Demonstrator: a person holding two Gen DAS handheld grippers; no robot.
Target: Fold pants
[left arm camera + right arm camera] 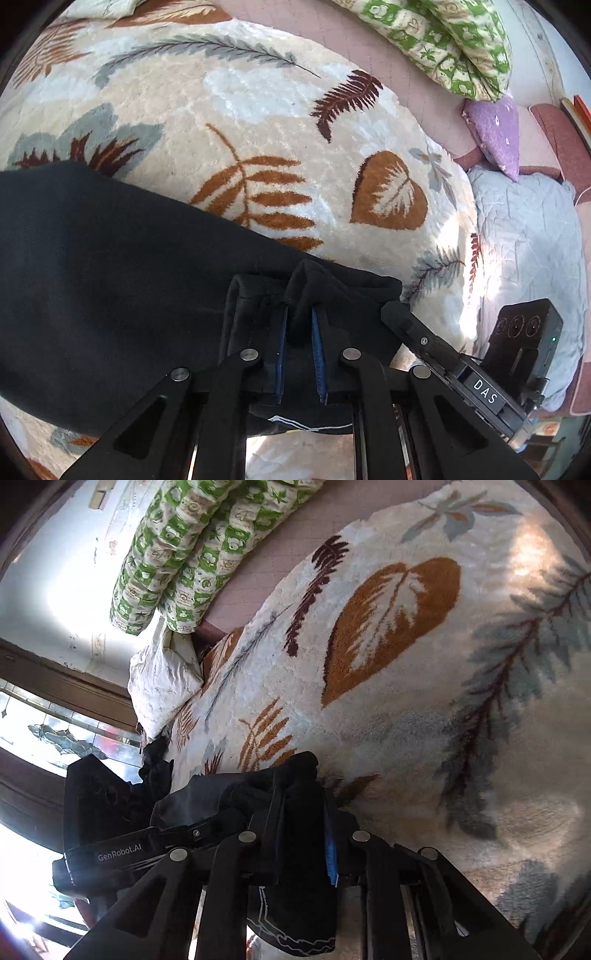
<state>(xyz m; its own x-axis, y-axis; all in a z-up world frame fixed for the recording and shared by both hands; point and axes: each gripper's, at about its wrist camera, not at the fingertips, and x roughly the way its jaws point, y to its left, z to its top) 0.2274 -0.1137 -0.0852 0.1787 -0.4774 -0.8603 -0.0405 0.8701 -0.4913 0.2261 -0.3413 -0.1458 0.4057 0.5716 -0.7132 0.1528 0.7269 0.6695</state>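
Observation:
The black pants (110, 277) lie across the leaf-patterned blanket (258, 110), running from the left edge toward my left gripper (300, 325). That gripper is shut on a raised fold of the black fabric, pinched between its blue pads (317, 354). Just to its right, the right gripper (393, 310) reaches into the same bunched edge. In the right wrist view, my right gripper (301, 794) is shut on a thick wad of the pants (295, 904), which hangs below the fingers with white stitching showing. The left gripper's housing (122, 849) sits close at the left.
A green patterned quilt (443, 44) lies rolled at the back of the bed. A purple pillow (495, 136) and a pale quilted cover (524, 240) are at the right. A white pillow (162, 679) and a bright window (55, 734) show beyond the bed.

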